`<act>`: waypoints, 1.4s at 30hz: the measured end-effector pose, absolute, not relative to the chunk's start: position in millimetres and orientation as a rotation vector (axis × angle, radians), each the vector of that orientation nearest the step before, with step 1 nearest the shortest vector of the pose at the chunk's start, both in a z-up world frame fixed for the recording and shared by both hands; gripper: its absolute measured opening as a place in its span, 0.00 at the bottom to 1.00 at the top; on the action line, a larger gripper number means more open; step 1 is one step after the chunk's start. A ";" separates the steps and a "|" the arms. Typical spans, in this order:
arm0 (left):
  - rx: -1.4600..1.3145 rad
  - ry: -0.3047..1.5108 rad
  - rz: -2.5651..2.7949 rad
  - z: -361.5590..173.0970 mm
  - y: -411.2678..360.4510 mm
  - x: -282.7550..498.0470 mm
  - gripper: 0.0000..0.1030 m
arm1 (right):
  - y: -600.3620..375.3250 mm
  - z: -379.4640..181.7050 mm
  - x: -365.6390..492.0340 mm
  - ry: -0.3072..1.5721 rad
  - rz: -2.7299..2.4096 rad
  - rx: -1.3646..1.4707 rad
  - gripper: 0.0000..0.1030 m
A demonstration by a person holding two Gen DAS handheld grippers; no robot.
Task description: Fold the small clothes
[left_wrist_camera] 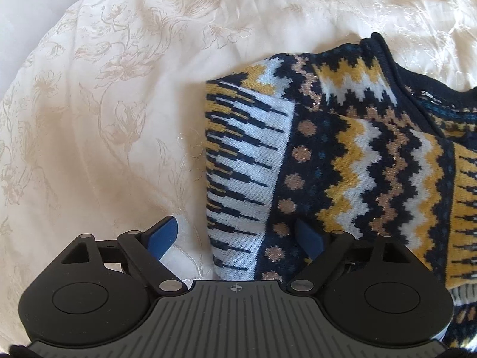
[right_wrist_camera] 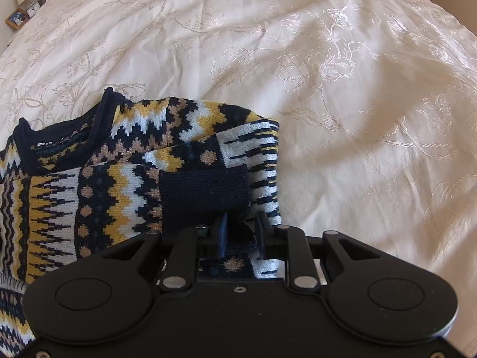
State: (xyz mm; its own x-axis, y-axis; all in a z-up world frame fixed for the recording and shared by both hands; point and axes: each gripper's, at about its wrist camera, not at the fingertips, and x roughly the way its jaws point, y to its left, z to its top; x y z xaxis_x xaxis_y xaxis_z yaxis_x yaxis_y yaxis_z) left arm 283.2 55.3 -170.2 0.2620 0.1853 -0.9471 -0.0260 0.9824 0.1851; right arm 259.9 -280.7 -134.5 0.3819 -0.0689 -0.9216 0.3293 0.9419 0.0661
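Sleeve being folded in over the sweater

The right gripper (right_wrist_camera: 241, 232) pinches the dark cuff (right_wrist_camera: 205, 192), laying the sleeve across the sweater (right_wrist_camera: 98, 179) on the bedspread (right_wrist_camera: 342, 89); the left gripper (left_wrist_camera: 235, 235) spreads wide over the folded edge, holding nothing. The collar (right_wrist_camera: 59, 125) points away, so the length likely runs toward the grippers
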 end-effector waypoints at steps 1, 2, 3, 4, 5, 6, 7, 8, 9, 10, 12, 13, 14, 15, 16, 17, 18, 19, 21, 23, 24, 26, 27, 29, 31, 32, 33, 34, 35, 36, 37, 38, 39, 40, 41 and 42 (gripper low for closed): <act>0.118 1.300 0.140 -170.6 61.2 282.4 0.85 | -281.8 -133.6 259.0 1.153 -0.267 0.262 0.45; 0.105 1.295 0.132 -170.2 65.0 280.8 0.85 | -284.1 -131.8 258.4 1.151 -0.292 0.271 0.53; 0.097 1.287 0.123 -170.2 67.8 278.5 0.85 | -286.0 -129.4 255.6 1.144 -0.312 0.284 0.67; 0.093 1.279 0.114 -169.3 70.4 276.0 0.85 | -289.0 -126.0 251.2 1.125 -0.323 0.313 0.76; 0.091 1.268 0.105 -168.1 73.1 272.6 0.85 | -291.5 -122.7 246.5 1.108 -0.324 0.344 0.76; 0.091 1.257 0.094 -167.1 75.5 269.3 0.85 | -293.4 -119.4 241.5 1.098 -0.329 0.369 0.76; 0.090 1.253 0.086 -166.8 77.9 266.3 0.85 | -294.2 -116.0 236.2 1.091 -0.339 0.383 0.77; 0.083 1.253 0.079 -166.9 80.9 262.5 0.85 | -294.6 -112.5 231.0 1.083 -0.349 0.389 0.79; 0.073 1.254 0.074 -166.3 83.8 259.8 0.85 | -294.5 -108.8 225.0 1.069 -0.355 0.393 0.82; 0.062 1.254 0.070 -165.7 87.3 255.8 0.84 | -293.6 -105.1 218.2 1.053 -0.357 0.396 0.86; 0.039 1.257 0.059 -161.8 92.0 246.8 0.83 | -290.9 -98.6 206.6 1.035 -0.355 0.400 0.91; 0.029 1.258 0.051 -158.9 97.3 238.5 0.83 | -288.9 -95.7 200.9 1.028 -0.354 0.399 0.94; 0.023 1.260 0.043 -156.3 101.5 232.1 0.83 | -286.3 -92.3 194.4 1.021 -0.351 0.396 0.96; 0.021 1.260 0.036 -152.7 106.5 225.4 0.83 | -283.3 -89.8 187.8 1.015 -0.347 0.392 0.98; 0.019 1.259 0.030 -150.2 110.4 217.9 0.83 | -279.8 -87.7 181.8 1.012 -0.342 0.387 0.99; 0.015 1.257 0.025 -147.7 115.4 208.8 0.83 | -275.9 -86.5 175.6 1.012 -0.337 0.381 0.99; 0.010 1.256 0.018 -146.6 120.8 199.8 0.83 | -271.9 -86.2 169.6 1.018 -0.334 0.375 0.99; 0.002 1.257 0.008 -145.8 126.3 190.4 0.83 | -267.8 -86.7 164.2 1.024 -0.331 0.371 0.99; -0.024 1.269 -0.019 -141.6 143.0 164.4 0.83 | -257.1 -89.2 149.7 1.045 -0.325 0.366 0.99; -0.042 1.293 -0.028 -141.3 150.9 142.6 0.83 | -245.8 -93.8 135.1 1.064 -0.320 0.367 0.99; -0.049 1.305 -0.031 -142.8 155.7 131.5 0.83 | -240.4 -96.1 127.6 1.071 -0.320 0.367 0.99; -0.066 1.330 -0.047 -141.3 161.0 112.2 0.83 | -229.7 -100.4 112.4 1.082 -0.319 0.370 0.99; -0.075 1.345 -0.051 -140.2 161.2 106.9 0.83 | -224.5 -102.7 105.6 1.092 -0.317 0.370 0.99; -0.083 1.351 -0.048 -139.6 167.2 89.0 0.83 | -217.6 -106.6 94.2 1.109 -0.313 0.369 0.99; -0.075 1.355 -0.053 -139.3 170.1 76.0 0.83 | -211.7 -112.5 82.3 1.134 -0.306 0.367 0.99; -0.066 1.357 -0.059 -139.3 171.1 67.7 0.83 | -208.9 -116.2 76.4 1.153 -0.301 0.362 0.99; -0.059 1.358 -0.061 -138.9 171.9 61.1 0.83 | -207.0 -119.6 71.9 1.172 -0.297 0.355 0.99; -0.054 1.357 -0.060 -137.9 173.1 51.6 0.83 | -204.8 -124.0 66.6 1.194 -0.292 0.343 0.99; -0.052 1.357 -0.057 -137.3 174.3 43.9 0.83 | -203.0 -128.2 61.9 1.213 -0.285 0.333 0.99; -0.054 1.357 -0.051 -136.6 175.4 36.7 0.83 | -202.0 -132.4 57.4 1.231 -0.276 0.326 0.99; -0.057 1.354 -0.044 -135.9 176.5 29.8 0.84 | -201.5 -136.1 53.7 1.244 -0.268 0.323 0.99; -0.062 1.348 -0.036 -135.5 176.8 23.5 0.84 | -200.1 -141.7 48.4 1.262 -0.256 0.320 0.99; -0.064 1.341 -0.028 -135.1 177.0 18.0 0.84 | -199.5 -146.0 44.2 1.275 -0.243 0.321 0.99; -0.061 1.330 -0.020 -133.3 179.1 9.7 0.84 | -199.6 -151.1 40.4 1.285 -0.229 0.321 0.99; -0.054 1.316 -0.012 -133.4 177.9 5.7 0.84 | -199.7 -155.2 37.0 1.286 -0.219 0.320 0.99; -0.043 1.304 -0.004 -133.5 176.9 2.1 0.84 | -200.1 -158.3 34.0 1.277 -0.210 0.320 0.99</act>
